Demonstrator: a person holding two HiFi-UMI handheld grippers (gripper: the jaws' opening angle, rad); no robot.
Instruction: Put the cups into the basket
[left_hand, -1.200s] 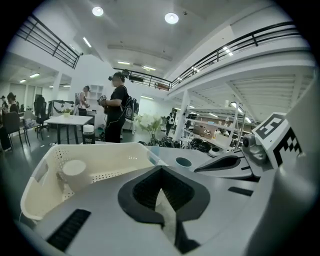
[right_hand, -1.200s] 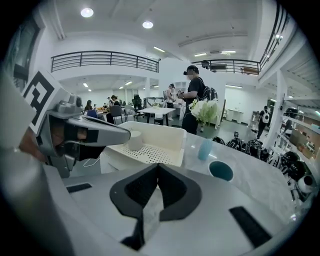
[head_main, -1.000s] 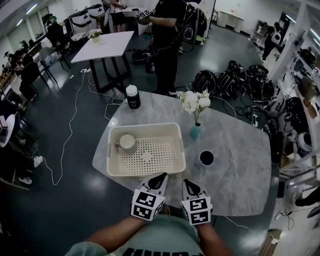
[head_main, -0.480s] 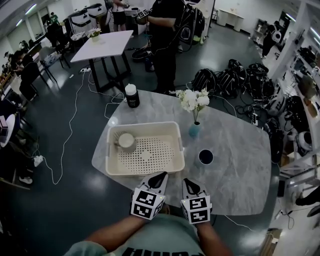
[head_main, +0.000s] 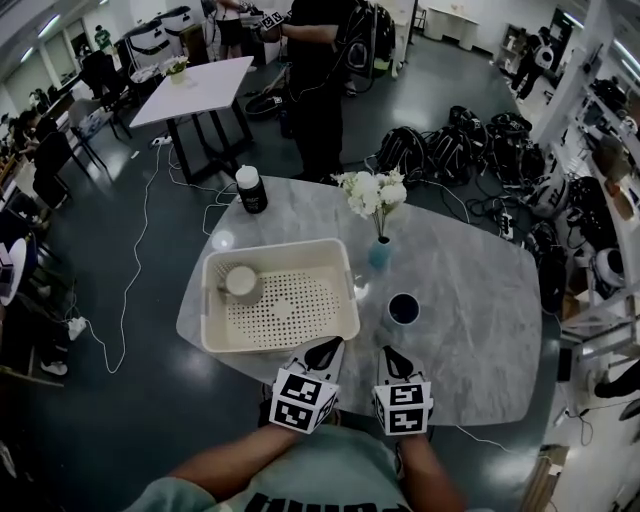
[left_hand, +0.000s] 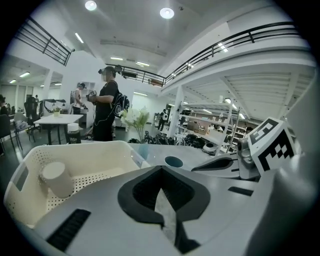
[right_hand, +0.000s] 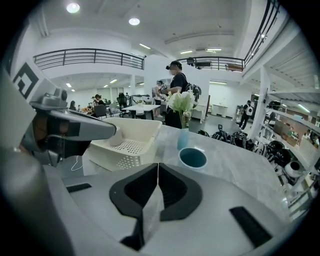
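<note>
The grey marble table carries a cream perforated basket at its left half. At the near edge the left gripper and right gripper point forward side by side, each with its 2 jaws pressed together on nothing. 1 white cup sits in the basket's far left corner. 1 dark blue cup stands on the table just right of the basket, ahead of the right gripper.
</note>
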